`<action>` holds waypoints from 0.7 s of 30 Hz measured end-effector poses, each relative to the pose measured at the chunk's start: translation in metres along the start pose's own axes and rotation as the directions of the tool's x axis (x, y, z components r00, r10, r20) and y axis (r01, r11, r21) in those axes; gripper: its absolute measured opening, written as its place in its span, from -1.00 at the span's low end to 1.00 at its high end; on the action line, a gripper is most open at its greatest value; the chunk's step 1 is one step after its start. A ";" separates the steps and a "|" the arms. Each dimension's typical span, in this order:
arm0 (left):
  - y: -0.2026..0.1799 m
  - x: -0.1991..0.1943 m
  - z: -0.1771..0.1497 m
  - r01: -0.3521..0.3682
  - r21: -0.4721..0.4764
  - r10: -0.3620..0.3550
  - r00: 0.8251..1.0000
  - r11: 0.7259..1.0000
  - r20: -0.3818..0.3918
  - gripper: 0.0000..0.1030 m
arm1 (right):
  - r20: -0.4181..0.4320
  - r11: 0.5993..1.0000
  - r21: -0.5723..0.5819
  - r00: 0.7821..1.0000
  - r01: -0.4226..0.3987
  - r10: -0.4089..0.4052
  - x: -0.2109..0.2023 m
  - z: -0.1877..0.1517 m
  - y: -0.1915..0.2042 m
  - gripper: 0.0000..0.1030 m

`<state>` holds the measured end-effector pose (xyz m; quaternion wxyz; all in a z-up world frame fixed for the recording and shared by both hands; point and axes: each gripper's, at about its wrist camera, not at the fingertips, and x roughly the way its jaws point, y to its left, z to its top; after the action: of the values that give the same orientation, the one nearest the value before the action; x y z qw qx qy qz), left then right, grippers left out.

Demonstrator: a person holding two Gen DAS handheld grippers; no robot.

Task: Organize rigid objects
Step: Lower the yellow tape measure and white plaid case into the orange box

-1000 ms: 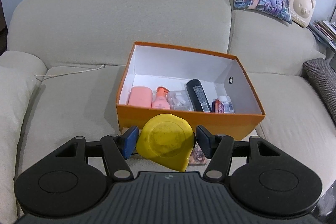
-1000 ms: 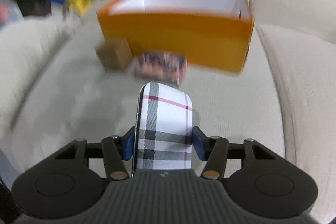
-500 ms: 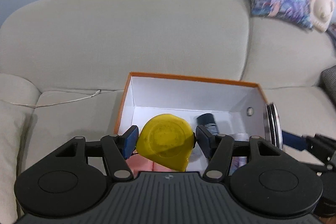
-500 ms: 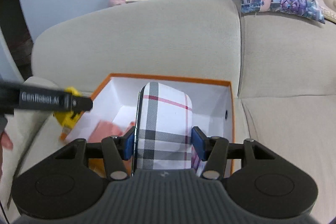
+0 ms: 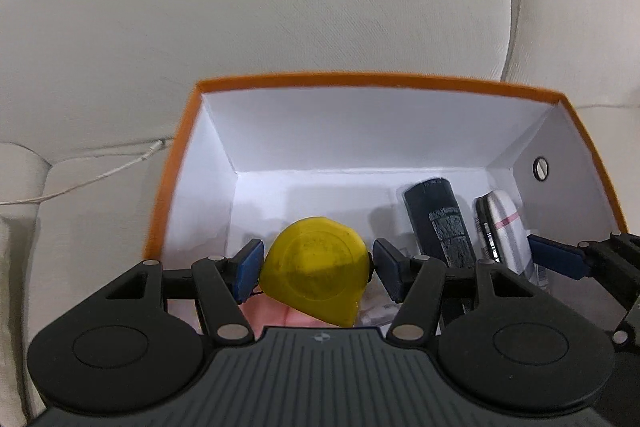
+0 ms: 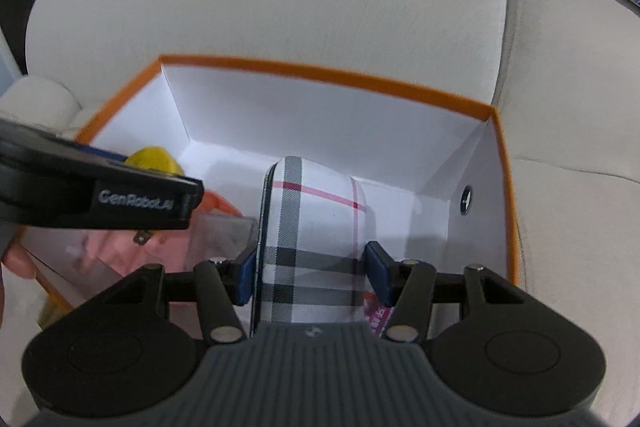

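While I hold both my claws over the orange box (image 5: pixel 400 83), each one has a thing in it. My left claw (image 5: pixel 316 265) holds a yellow tape measure (image 5: pixel 314 267). I think it is hard and a bit heavy for how small it is, and its round sides look smooth, so it could slip. My blue pads (image 5: pixel 249 265) squeeze it on its two sides, right at the fat middle, and I think that is the best place to hold it. That claw is part way open, just as wide as the tape measure.

My right claw (image 6: pixel 310 273) holds a checked case (image 6: pixel 312 227), white with black and red lines. It looks flat, stiff and light. It stands on its thin edge between my pads, and they pinch its two flat faces low down, near me. The top of it sticks far out, so I think it could tip if I shake it. This claw is also part way open, only as wide as the case is thick.

Both things hang above the white floor of the box and do not touch it yet. Under my left claw lies something pink. A black bottle (image 5: pixel 438 223) and a silver bottle (image 5: pixel 504 227) lie at the right side of the box. The box sits on a pale sofa (image 5: pixel 280 7), with a thin white cord (image 5: pixel 100 175) beside it.
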<state>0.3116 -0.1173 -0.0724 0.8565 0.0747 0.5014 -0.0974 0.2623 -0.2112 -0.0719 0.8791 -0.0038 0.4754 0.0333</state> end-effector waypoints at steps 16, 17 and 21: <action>-0.004 0.026 0.004 0.018 -0.006 -0.019 0.996 1.000 -0.091 0.36 | -0.108 0.988 -0.147 0.992 0.046 -0.062 0.022 -0.002 0.007 0.11; -0.004 0.025 0.004 0.020 -0.006 -0.020 0.996 1.000 -0.091 0.36 | -0.116 0.988 -0.150 0.991 0.047 -0.065 0.025 -0.003 0.006 0.11; 0.001 0.028 0.003 0.038 -0.017 -0.040 0.995 0.999 -0.090 0.38 | -0.129 0.988 -0.149 0.989 0.046 -0.065 0.029 -0.005 0.005 0.11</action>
<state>0.3276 -0.1194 -0.0952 0.8313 0.0627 0.5418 -0.1068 0.2743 -0.2047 -0.0989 0.8433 -0.0833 0.5292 0.0431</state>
